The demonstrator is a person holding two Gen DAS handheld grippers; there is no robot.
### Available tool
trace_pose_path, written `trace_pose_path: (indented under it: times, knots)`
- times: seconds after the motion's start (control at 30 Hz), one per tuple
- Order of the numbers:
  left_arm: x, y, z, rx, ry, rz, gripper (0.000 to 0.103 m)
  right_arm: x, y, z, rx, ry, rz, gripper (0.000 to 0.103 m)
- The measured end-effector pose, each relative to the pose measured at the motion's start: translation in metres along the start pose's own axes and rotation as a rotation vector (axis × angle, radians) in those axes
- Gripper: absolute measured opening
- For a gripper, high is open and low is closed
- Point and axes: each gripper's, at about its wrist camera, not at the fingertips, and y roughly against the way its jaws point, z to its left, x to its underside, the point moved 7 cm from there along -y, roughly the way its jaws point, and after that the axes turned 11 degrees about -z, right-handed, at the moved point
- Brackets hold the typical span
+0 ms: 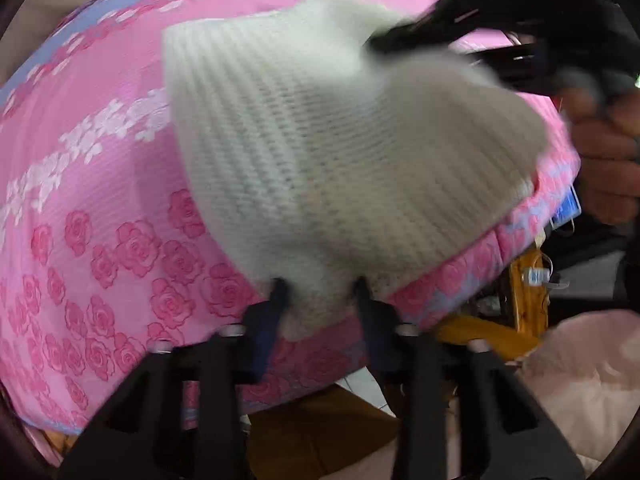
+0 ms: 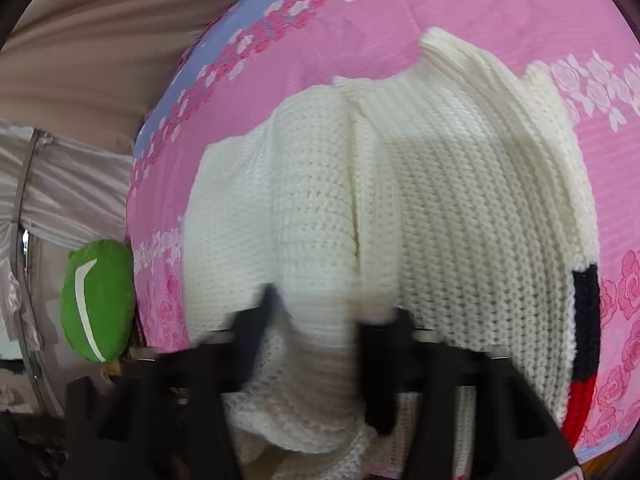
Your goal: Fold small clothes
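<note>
sweater (image 2: 460, 208): white knit, on my pink bedspread (image 1: 100, 160) | left gripper (image 1: 320, 284): narrowed, pinching its near edge | right gripper (image 2: 316, 312): narrowed, knit bunched between jaws | pillow (image 2: 98, 300): green, beside bed

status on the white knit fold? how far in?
Done: white knit sweater lies on the pink floral bedspread, one flap already doubled over. In hand: left gripper and right gripper each have knit between their fingers at the near edge. Left: finishing this fold and squaring it; no neat final stack visible yet.
</note>
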Motion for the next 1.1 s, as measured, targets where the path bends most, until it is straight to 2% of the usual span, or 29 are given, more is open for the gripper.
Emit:
trace_pose_path:
  times: [0.03,0.07,0.13,0.17,0.23,0.27,0.33,0.37,0.4,0.43,0.47,0.53,0.6,0.7,0.77,0.8,0.83,0.87,0.9,1.0,1.07,1.1]
  knots:
    - [-0.002,0.004,0.001,0.018,0.029,-0.007,0.013,-0.004,0.009,0.007,-0.029,0.004,-0.021,0.022]
    - [-0.003,0.006,0.003,0.041,0.057,-0.011,0.01,-0.01,0.025,0.015,-0.08,0.004,-0.065,0.021]
    - [-0.005,0.007,0.001,0.093,0.082,-0.008,0.01,-0.021,0.061,0.027,-0.144,0.019,-0.137,0.02]
    - [-0.004,0.004,-0.002,0.096,0.065,0.003,0.01,-0.025,0.078,0.031,-0.157,0.038,-0.172,0.02]
    - [-0.001,-0.002,-0.008,0.101,0.03,0.027,0.01,-0.025,0.092,0.015,-0.091,0.087,-0.208,0.02]
    - [0.0,-0.002,-0.01,0.111,0.02,0.033,0.011,-0.022,0.085,-0.003,-0.034,0.09,-0.192,0.02]
    - [-0.004,0.005,-0.014,0.128,0.006,0.024,0.012,-0.005,0.05,-0.059,0.095,0.041,-0.093,0.021]
    - [-0.007,0.012,-0.012,0.122,0.006,0.002,0.014,0.004,0.036,-0.08,0.102,-0.008,-0.061,0.022]
    - [-0.008,0.019,-0.01,0.119,0.011,-0.017,0.018,0.005,0.04,-0.084,0.047,-0.055,-0.088,0.025]
    - [-0.01,0.026,-0.006,0.113,0.025,-0.04,0.03,0.003,0.045,-0.082,0.012,-0.092,-0.1,0.033]
    - [-0.012,0.03,0.0,0.101,0.039,-0.056,0.042,0.001,0.056,-0.077,-0.014,-0.118,-0.121,0.034]
    - [-0.017,0.04,0.011,0.061,0.064,-0.09,0.044,0.002,0.075,-0.069,-0.034,-0.115,-0.154,0.051]
    - [-0.022,0.045,0.019,0.021,0.079,-0.112,0.049,0.011,0.089,-0.064,-0.044,-0.098,-0.147,0.062]
    - [-0.032,0.043,0.029,-0.015,0.12,-0.133,0.054,0.037,0.091,-0.059,-0.077,-0.101,-0.087,0.065]
    - [-0.038,0.039,0.029,-0.027,0.132,-0.127,0.055,0.05,0.081,-0.058,-0.066,-0.096,-0.059,0.065]
    - [-0.044,0.04,0.029,-0.031,0.131,-0.126,0.055,0.055,0.072,-0.056,-0.053,-0.09,-0.051,0.062]
    - [-0.047,0.04,0.027,-0.035,0.127,-0.129,0.056,0.057,0.066,-0.054,-0.039,-0.087,-0.05,0.038]
    - [-0.048,0.041,0.025,-0.035,0.12,-0.136,0.058,0.056,0.065,-0.051,-0.032,-0.079,-0.062,0.018]
    - [-0.051,0.045,0.022,-0.035,0.107,-0.147,0.06,0.054,0.068,-0.044,-0.046,-0.066,-0.076,0.012]
    - [-0.057,0.044,0.019,-0.039,0.078,-0.155,0.062,0.031,0.111,-0.025,-0.062,-0.004,-0.232,0.011]
    - [-0.056,0.036,0.016,-0.034,0.075,-0.141,0.062,0.024,0.133,-0.028,-0.021,0.033,-0.298,0.01]
    - [-0.055,0.029,0.016,-0.035,0.073,-0.123,0.062,0.024,0.133,-0.041,0.017,0.035,-0.303,0.011]
